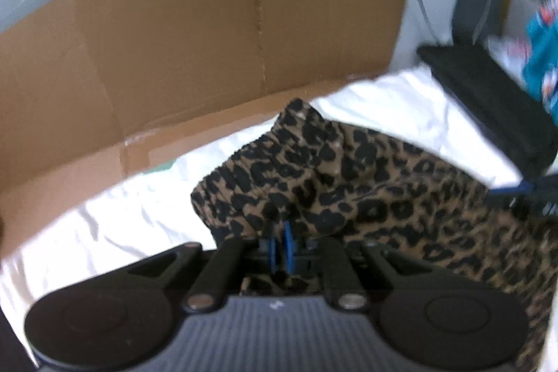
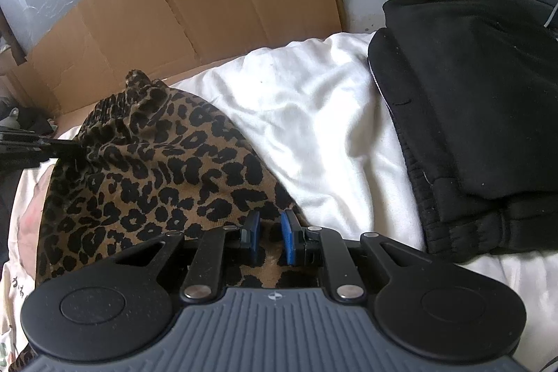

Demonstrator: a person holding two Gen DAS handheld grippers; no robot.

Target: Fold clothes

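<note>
Left tool (image 1: 280,241): we see its jaws nearly closed, pinching the leopard-print garment (image 1: 348,183); view blurred.
Right tool (image 2: 270,239): slightly apart, fabric between; grip unclear.
Garment: centre-left on white sheet (image 2: 314,114), lower edge hidden.

My left wrist view smeared by motion blur throughout; white sheet (image 1: 383,107) blown out, cardboard (image 1: 209,33) soft. My right wrist view sharp, daylight from upper left, black garment pile (image 2: 470,86) swallowing detail. Fisheye bends edges in both; corners dark.
</note>
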